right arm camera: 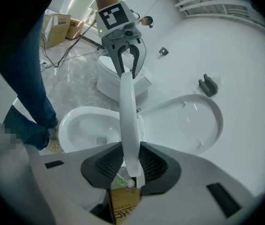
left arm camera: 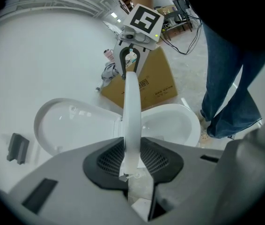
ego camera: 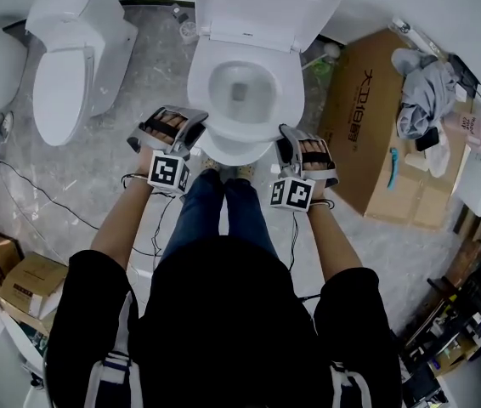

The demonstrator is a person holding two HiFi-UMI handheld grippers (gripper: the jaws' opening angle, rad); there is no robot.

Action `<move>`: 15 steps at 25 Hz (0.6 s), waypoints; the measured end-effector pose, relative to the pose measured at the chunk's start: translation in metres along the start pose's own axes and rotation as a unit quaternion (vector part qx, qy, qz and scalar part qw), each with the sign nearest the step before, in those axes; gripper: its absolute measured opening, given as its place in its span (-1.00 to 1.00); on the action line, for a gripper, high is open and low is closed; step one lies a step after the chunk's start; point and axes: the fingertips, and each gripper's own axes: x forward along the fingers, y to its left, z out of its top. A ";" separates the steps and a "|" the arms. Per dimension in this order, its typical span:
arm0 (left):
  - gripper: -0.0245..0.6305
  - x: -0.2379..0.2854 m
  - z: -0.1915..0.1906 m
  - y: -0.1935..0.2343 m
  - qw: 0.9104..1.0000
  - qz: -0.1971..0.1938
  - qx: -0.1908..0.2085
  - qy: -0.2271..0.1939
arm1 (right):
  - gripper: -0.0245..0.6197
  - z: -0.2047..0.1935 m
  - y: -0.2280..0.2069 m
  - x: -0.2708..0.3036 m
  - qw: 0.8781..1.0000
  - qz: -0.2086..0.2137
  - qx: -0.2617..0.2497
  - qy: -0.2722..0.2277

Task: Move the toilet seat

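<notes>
As toilet seat point(left arm camera: 131, 111) sits edge-on between jaws | left gripper point(left arm camera: 132, 162) pinches it | right gripper point(right arm camera: 131, 165) pinches opposite side

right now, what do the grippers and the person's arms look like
The left gripper and right gripper match: grey plastic bodies, dark mesh-textured pads, and a cube of black-and-white square markers at the back. A thin black cable trails from each. The person wears short black sleeves and blue jeans.
</notes>
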 end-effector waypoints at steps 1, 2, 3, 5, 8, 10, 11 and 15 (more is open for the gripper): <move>-0.60 -0.001 0.000 0.003 1.000 -0.001 -0.003 -0.001 | -0.56 0.001 -0.004 0.000 1.000 0.000 -0.001 0.001; -0.60 -0.001 0.000 0.007 1.000 -0.001 -0.008 -0.001 | -0.56 0.001 -0.009 0.000 1.000 0.000 -0.002 0.001; -0.61 -0.002 0.001 0.012 1.000 0.001 -0.011 -0.002 | -0.57 0.002 -0.014 -0.001 1.000 0.000 -0.002 0.001; -0.61 -0.002 -0.001 0.021 1.000 0.003 -0.011 0.000 | -0.57 0.002 -0.023 0.000 1.000 0.003 -0.001 0.001; -0.62 -0.003 -0.002 0.030 1.000 -0.002 -0.009 0.004 | -0.57 0.003 -0.032 0.001 1.000 0.012 0.001 0.001; -0.62 -0.003 -0.001 0.036 1.000 -0.004 -0.009 0.006 | -0.57 0.003 -0.037 0.000 1.000 0.017 0.002 0.002; -0.62 -0.004 -0.001 0.039 1.000 -0.007 -0.010 0.005 | -0.57 0.003 -0.039 0.000 1.000 0.020 0.003 0.003; -0.62 -0.003 -0.001 0.047 1.000 -0.020 -0.015 0.000 | -0.57 0.003 -0.046 0.003 1.000 0.027 0.006 0.001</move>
